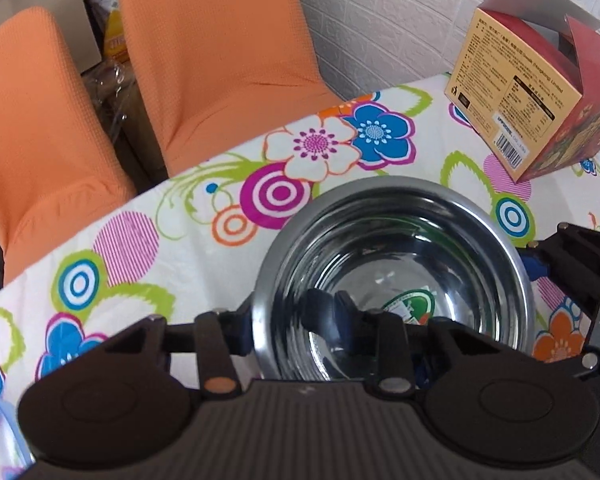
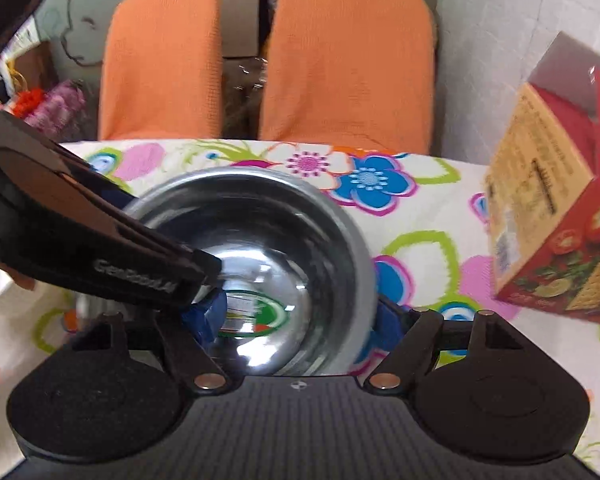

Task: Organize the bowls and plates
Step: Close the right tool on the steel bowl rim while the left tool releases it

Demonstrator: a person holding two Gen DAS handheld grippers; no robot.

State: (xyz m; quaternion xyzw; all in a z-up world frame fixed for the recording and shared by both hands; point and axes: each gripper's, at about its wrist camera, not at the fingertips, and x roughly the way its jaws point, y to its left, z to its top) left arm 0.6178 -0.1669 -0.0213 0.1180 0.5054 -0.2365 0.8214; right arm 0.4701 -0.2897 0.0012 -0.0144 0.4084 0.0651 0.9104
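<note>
**Both grippers on the steel bowl's rim**

The bowl [image 1: 396, 276] sits low and centre in both views, on the floral cloth [image 1: 180, 248], a box [image 1: 536, 96] at upper right. My left gripper [image 1: 296, 320] straddles the bowl's left rim, one finger outside and one inside, closed on it as far as I can judge. My right gripper [image 2: 300, 320] straddles the right rim likewise; whether its pads press the metal I cannot tell. The bowl looks thin, stiff and light, but polished and slippery, so I would pinch the rolled rim squarely and keep it level. A sticker [image 2: 256, 312] marks its bottom.
</note>
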